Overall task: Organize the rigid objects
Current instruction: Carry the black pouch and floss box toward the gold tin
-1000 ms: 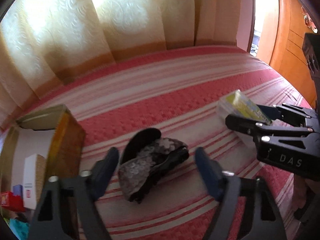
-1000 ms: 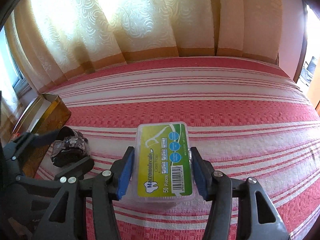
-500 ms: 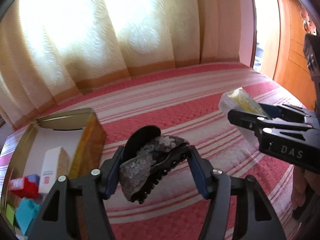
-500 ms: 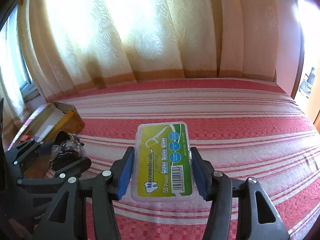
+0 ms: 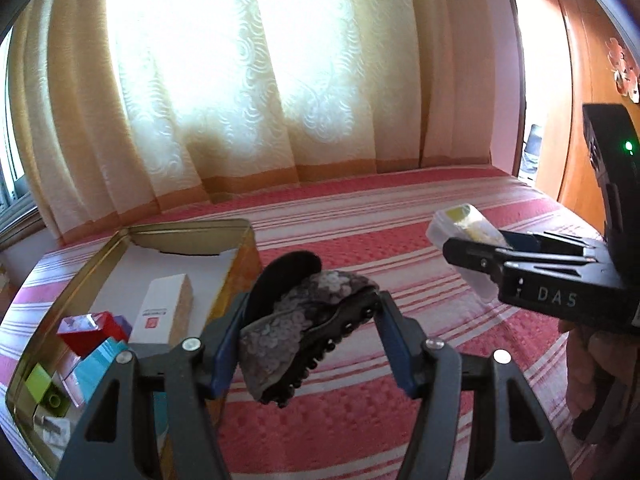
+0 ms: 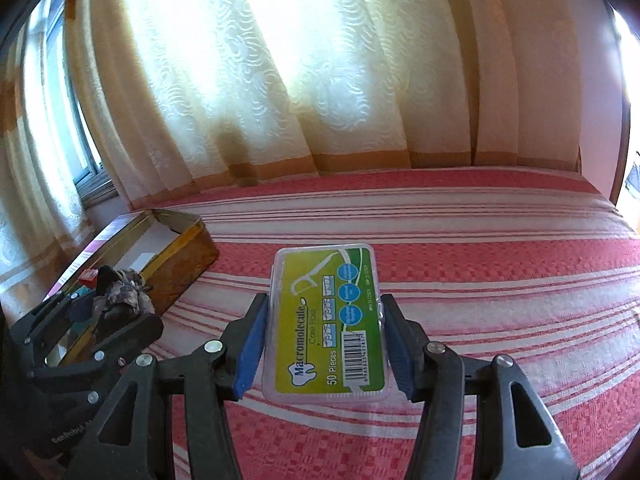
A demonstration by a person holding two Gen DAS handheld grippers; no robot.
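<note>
Red and white stripes run across the bed cover (image 5: 400,248) that fills the room under both tools, and sunny yellow curtains (image 5: 240,80) hang behind it. On the left side, the left gripper (image 5: 310,336) is squeezed tight on a dark hair clip (image 5: 304,320) covered in grey shiny dots, with little black teeth along its lower edge. The clip is up in the air, off the bed, with a blue pad (image 5: 394,344) pressing on each end. Just to the left of it sits an open gold tin box (image 5: 240,264). Inside the box are a tall white box (image 5: 164,308), a red block (image 5: 88,330), a blue-green block (image 5: 96,368) and a small green block (image 5: 40,380). On the right side, the right gripper (image 6: 326,344) is squeezed tight on a clear flat floss box (image 6: 326,320) with a green and yellow label. The label says "Care Floss" and "50 Pieces" and has a bar code. This box is also held up above the stripes. From the left camera the same floss box (image 5: 464,232) sticks out past the black fingers of the right tool, well apart from the hair clip. A wooden cupboard (image 5: 592,80) stands at the far right.
</note>
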